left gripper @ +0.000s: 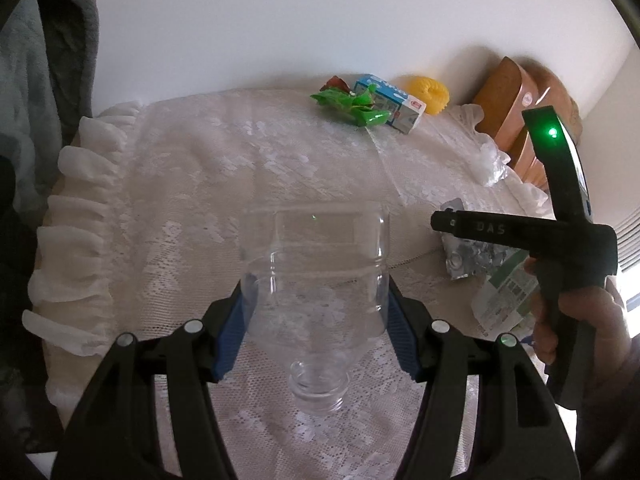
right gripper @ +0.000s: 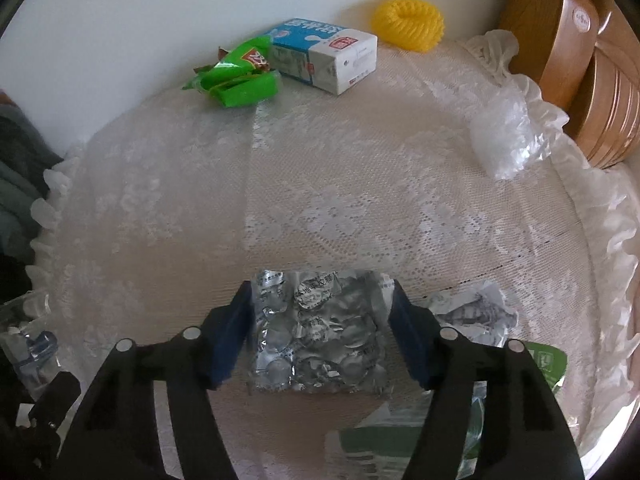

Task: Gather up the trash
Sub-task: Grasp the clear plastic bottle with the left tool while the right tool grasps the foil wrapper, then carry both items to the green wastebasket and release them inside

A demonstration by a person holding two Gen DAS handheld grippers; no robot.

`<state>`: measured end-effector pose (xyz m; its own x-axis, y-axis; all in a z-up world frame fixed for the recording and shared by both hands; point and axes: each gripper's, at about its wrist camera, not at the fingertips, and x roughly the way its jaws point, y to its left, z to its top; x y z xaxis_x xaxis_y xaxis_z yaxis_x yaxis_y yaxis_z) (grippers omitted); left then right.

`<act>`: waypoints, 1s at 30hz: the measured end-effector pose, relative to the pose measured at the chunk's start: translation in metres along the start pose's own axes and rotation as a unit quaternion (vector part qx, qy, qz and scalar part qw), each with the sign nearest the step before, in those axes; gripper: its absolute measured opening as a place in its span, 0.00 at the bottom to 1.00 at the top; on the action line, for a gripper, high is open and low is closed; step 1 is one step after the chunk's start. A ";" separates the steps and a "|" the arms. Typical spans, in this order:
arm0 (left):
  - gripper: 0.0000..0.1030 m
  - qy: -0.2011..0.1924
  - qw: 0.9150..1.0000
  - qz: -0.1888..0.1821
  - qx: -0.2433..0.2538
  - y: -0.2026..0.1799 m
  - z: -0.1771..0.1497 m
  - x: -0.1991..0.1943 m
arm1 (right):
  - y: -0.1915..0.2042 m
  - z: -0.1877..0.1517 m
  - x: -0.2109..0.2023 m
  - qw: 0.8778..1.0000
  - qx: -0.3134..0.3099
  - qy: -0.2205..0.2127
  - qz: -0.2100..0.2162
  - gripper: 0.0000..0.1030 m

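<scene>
A round counter (right gripper: pixel 360 208) draped in a white lace cloth (left gripper: pixel 168 184) fills both views, its frilled edge running from 7 to 3 o'clock. Beyond the rim at 2 o'clock stands a wooden box (right gripper: pixel 560 52).

The left gripper (left gripper: pixel 316 316) has its jaws clenched on a clear plastic bottle (left gripper: pixel 316 276), uncapped, neck toward the camera, base pointing to 12 o'clock, the blue pads (left gripper: pixel 230 340) pressing its sides.

The right gripper (right gripper: pixel 320 328) points steeply down at the counter, its jaws set on either side of a crumpled foil pill sheet (right gripper: pixel 316 332); the pads appear to meet the sheet's edges, gripping it. In the left wrist view a hand (left gripper: pixel 576 320) holds that gripper at 3 o'clock.

At 12 o'clock on the far edge sit a blue-and-white carton (right gripper: pixel 324 56), green wrappers (right gripper: pixel 236 76) touching its left side, and a yellow ring (right gripper: pixel 408 22) just beside its right.

A clear plastic wad (right gripper: pixel 508 140) lies at 2 o'clock. A green-and-white packet (right gripper: pixel 544 364) and crumpled printed paper (right gripper: pixel 472 316) lie at 4 o'clock, just beside the foil sheet.
</scene>
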<state>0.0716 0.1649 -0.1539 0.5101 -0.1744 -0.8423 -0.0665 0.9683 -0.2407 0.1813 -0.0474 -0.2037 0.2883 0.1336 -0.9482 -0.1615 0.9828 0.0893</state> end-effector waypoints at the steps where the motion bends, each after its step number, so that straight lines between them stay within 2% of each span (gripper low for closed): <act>1: 0.58 -0.002 1.000 0.000 0.000 0.000 -0.001 -0.002 | 0.000 0.001 -0.001 1.000 0.001 -0.004 0.004 0.57; 4: 0.58 -0.009 1.000 0.004 0.007 -0.002 -0.003 -0.010 | 0.001 0.002 -0.010 0.999 0.010 -0.023 0.026 0.57; 7: 0.58 -0.014 1.000 0.005 0.017 -0.006 -0.005 -0.018 | 0.005 0.002 -0.033 0.997 0.016 -0.058 0.053 0.57; 11: 0.58 -0.021 0.999 -0.001 0.031 -0.016 -0.006 -0.031 | 0.001 -0.002 -0.075 0.987 0.034 -0.119 0.098 0.57; 14: 0.58 -0.027 0.998 -0.004 0.049 -0.031 -0.009 -0.041 | -0.008 -0.009 -0.107 0.981 0.048 -0.155 0.107 0.57; 17: 0.58 -0.028 0.997 -0.014 0.067 -0.048 -0.015 -0.051 | -0.026 -0.031 -0.144 0.974 0.067 -0.189 0.109 0.57; 20: 0.58 -0.026 0.995 -0.030 0.089 -0.070 -0.022 -0.060 | -0.056 -0.071 -0.174 0.970 0.088 -0.209 0.086 0.57; 23: 0.58 -0.017 0.992 -0.052 0.109 -0.095 -0.032 -0.065 | -0.091 -0.121 -0.196 0.969 0.118 -0.213 0.045 0.57; 27: 0.58 -0.006 0.986 -0.079 0.145 -0.129 -0.048 -0.068 | -0.145 -0.201 -0.209 0.964 0.181 -0.193 -0.034 0.58; 30: 0.58 0.002 0.980 -0.095 0.175 -0.157 -0.062 -0.070 | -0.183 -0.261 -0.204 0.954 0.237 -0.163 -0.084 0.58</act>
<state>-0.0072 0.0139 -0.0871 0.4812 -0.3570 -0.8006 0.3278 0.9204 -0.2134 -0.0936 -0.2880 -0.1064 0.5625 -0.0734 -0.8235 0.3351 0.9308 0.1460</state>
